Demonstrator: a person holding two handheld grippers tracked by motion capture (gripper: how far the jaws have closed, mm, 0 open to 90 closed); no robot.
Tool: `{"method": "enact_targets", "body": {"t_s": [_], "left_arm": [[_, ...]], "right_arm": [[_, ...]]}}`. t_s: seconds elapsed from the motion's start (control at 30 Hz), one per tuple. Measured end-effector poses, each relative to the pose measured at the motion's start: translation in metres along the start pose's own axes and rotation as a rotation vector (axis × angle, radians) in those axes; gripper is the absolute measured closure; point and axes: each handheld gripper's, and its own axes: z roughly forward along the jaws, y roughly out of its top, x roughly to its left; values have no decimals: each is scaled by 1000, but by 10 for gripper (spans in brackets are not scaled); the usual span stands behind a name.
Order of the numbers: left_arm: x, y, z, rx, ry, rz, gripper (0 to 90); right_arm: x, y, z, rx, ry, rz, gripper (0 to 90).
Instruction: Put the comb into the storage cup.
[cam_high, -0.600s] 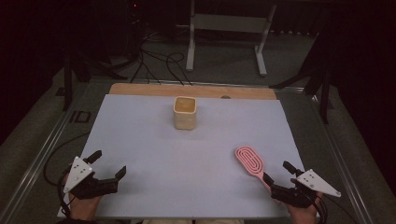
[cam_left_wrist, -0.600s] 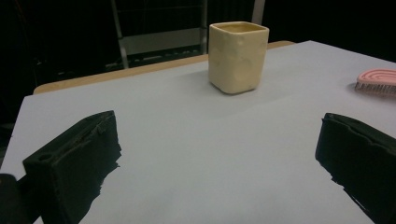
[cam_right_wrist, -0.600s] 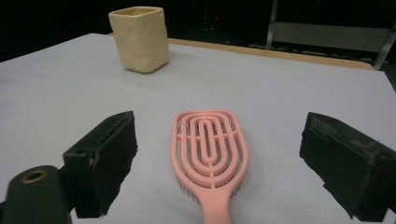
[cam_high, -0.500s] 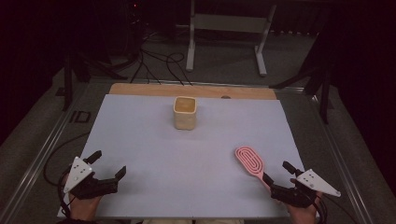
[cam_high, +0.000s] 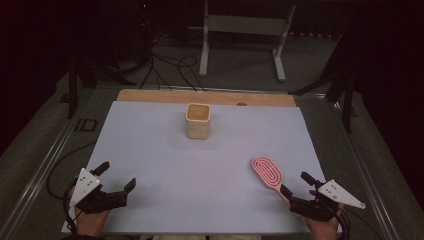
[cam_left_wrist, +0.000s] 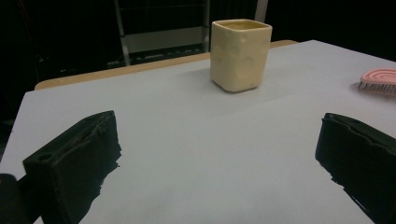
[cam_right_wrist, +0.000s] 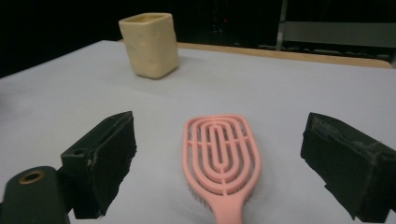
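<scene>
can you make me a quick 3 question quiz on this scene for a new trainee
1. True or false: the right hand-held gripper is shut on the pink hairbrush.
2. Which thing stands nearer the far edge of the table? A) the cream cup B) the hairbrush C) neither, they touch
3. Fill in: the left hand-held gripper is ____, with nothing between its jaws.

Key
1. False. In the right gripper view its jaws stand wide on either side of the brush, apart from it.
2. A. The cup stands upright towards the far middle; the brush lies flat at the near right.
3. open
</scene>
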Motion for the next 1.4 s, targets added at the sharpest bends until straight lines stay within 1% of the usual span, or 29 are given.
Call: {"method": "enact_targets", "body": {"t_s": [0.1, 0.3, 0.4, 0.43, 0.6, 0.63, 0.77, 0.93, 1.07, 1.13, 1.17, 1.2, 1.27, 1.33, 1.37, 1.4], "left_arm": [[0, -1, 1, 4, 1, -1, 3], [-3, -3, 3, 8, 0, 2, 3], [-3, -3, 4, 12, 0, 6, 3], [-4, -4, 5, 16, -1, 6, 3], [-5, -4, 5, 14, 3, 8, 3], [-5, -5, 5, 14, 4, 8, 3], [-5, -5, 5, 14, 7, 3, 4], [-4, -5, 5, 11, 10, 4, 3], [-5, -5, 5, 11, 10, 3, 4], [-4, -5, 5, 11, 9, 5, 3], [-5, -5, 5, 11, 9, 3, 3], [-5, -5, 5, 11, 9, 3, 3], [-5, -6, 5, 13, 10, 3, 3], [-5, -6, 5, 14, 10, 5, 3], [-6, -6, 6, 16, 9, 8, 3], [-6, -6, 6, 16, 9, 8, 3]], "right_arm": [[1, 3, 0, -8, 11, 18, 101], [3, 10, 2, -14, 5, 5, 101], [3, 11, 3, -18, 10, 14, 101], [3, 11, 3, -28, 14, 31, 100], [2, 14, 5, -45, 8, 43, 97], [2, 15, 6, -47, 16, 49, 96], [2, 18, 9, -38, 27, 42, 96], [3, 20, 13, -29, 30, 29, 96], [3, 23, 18, -13, 32, 18, 96], [4, 26, 22, 17, 34, 11, 96], [4, 26, 24, 29, 33, 16, 95], [4, 26, 24, 29, 33, 16, 95], [3, 28, 30, 64, 42, 12, 94], [3, 28, 32, 73, 44, 10, 94], [4, 28, 35, 93, 49, 9, 94], [4, 28, 37, 101, 50, 2, 94]]}}
